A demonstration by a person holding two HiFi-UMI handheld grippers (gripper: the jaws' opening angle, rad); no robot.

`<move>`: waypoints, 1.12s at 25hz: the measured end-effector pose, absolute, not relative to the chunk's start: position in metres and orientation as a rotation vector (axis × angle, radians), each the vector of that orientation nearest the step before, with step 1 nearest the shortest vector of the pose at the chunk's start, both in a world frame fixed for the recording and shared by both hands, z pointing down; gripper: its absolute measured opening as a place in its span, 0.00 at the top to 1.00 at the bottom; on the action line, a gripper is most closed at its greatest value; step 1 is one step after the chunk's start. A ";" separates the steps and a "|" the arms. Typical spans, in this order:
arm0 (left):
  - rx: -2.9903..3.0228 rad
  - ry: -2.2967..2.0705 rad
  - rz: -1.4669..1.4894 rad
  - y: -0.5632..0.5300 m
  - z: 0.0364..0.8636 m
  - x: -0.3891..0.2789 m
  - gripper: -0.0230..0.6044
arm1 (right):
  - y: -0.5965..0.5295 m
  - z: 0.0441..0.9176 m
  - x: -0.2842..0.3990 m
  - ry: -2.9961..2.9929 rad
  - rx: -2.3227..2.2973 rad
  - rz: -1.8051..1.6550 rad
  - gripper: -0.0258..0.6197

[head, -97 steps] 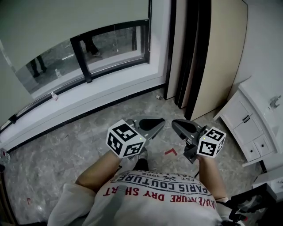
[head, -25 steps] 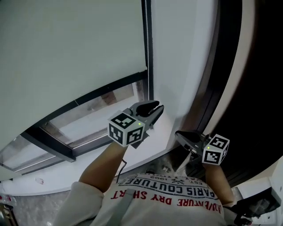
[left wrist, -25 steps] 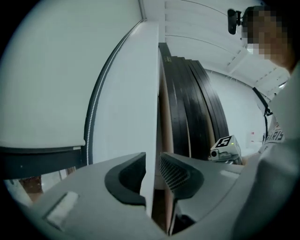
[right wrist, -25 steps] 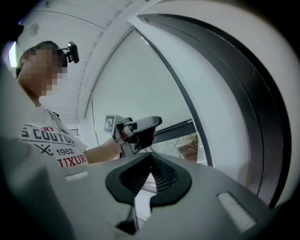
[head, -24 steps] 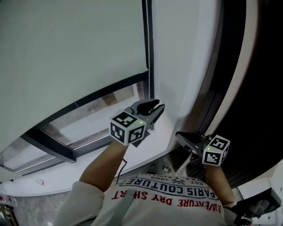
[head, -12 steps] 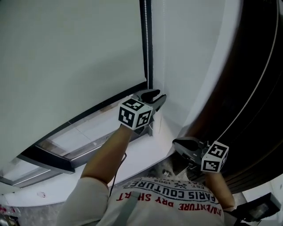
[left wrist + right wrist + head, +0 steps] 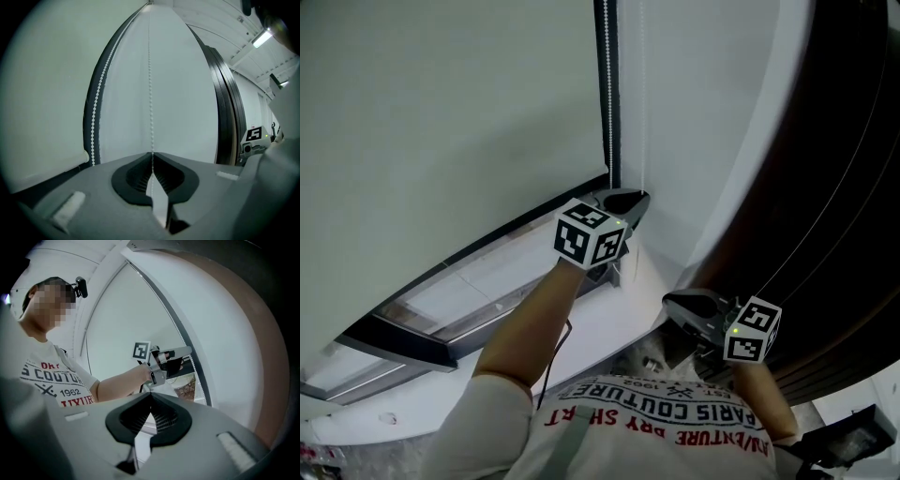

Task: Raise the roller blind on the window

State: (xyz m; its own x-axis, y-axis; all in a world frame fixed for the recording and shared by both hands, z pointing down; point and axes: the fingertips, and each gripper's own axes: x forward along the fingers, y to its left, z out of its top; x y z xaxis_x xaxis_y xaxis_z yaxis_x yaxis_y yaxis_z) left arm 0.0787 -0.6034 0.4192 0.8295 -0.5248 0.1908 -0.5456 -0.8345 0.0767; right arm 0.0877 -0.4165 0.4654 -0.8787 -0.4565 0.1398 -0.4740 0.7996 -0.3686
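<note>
Roller blind point(image 7: 441, 112) and wall point(image 7: 703, 112) block ahead — free room above the sill point(image 7: 611, 323)

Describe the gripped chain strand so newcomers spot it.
Right of the pale roller blind runs a dark window frame. Of two white bead chains there, this one hangs over white wall, not the frame; the left tool has just closed on it.

The person's white shirt point(image 7: 666, 412) reads "PARIS COUTURE", "DRY SHIRT" and, seemingly, "1962".

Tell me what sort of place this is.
Likely an indoor room, right at a window: a pale roller blind hangs down, its bead chain runs beside it, and a dark window frame shows below.
</note>
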 end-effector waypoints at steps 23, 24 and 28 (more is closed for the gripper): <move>2.895 -0.707 0.191 -0.419 0.397 0.065 0.95 | -0.322 0.445 0.099 -2.939 0.709 0.517 0.95; 2.902 -0.682 0.193 -0.406 0.395 0.067 0.95 | -0.316 0.444 0.100 -2.936 0.711 0.513 0.95; 2.949 -0.626 0.225 -0.355 0.381 0.070 0.95 | -0.288 0.433 0.101 -2.940 0.731 0.479 0.95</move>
State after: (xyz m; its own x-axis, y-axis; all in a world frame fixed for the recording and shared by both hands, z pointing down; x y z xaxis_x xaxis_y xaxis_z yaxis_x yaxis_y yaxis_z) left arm 0.0697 -0.3546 0.3808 0.9037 -0.3935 0.1689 -0.4110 -0.9077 0.0843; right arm 0.1013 -0.2882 0.4330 -0.8838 -0.4447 0.1452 -0.4678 0.8379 -0.2811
